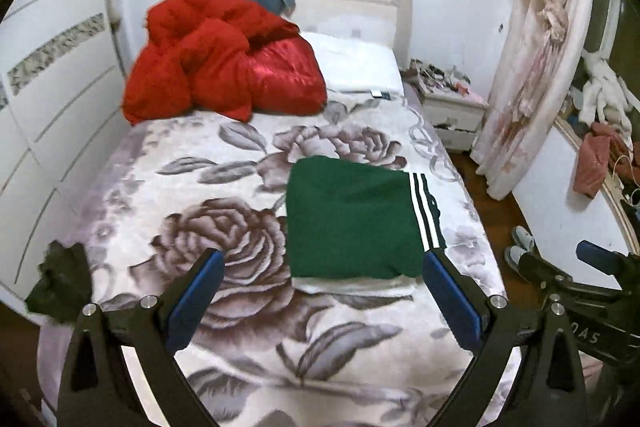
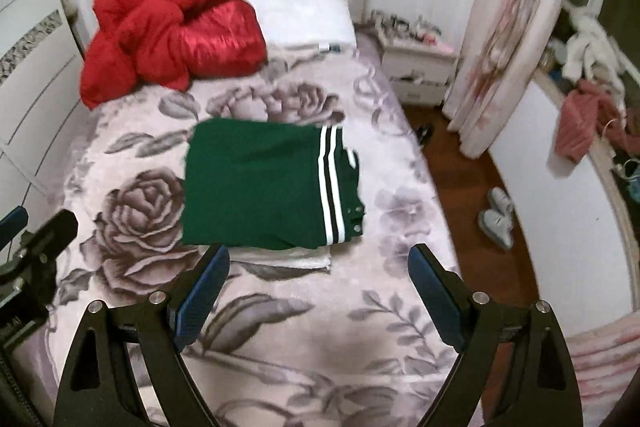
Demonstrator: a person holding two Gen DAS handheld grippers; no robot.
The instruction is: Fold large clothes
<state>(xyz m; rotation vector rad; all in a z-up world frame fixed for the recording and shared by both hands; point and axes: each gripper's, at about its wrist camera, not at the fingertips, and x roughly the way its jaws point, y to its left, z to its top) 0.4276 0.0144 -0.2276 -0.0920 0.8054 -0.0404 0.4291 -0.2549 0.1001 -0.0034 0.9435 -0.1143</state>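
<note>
Item: green garment (image 1: 352, 219) with white stripes, folded square, lying mid-bed on floral bedspread (image 1: 180, 195); left gripper (image 1: 322, 297) and right gripper (image 2: 318, 291) both wide open, empty, above it; fold judged complete; next move likely calls for another piece, perhaps red quilt (image 1: 216, 59)

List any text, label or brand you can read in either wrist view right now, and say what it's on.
"SVO", partial and upside down, white letters on the right gripper's black body, left wrist view.
White letters on the left gripper's body at the right wrist view's left edge: too blurred to read.
Green folded garment with white stripes: no readable label.
Nightstand clutter: too small.
</note>
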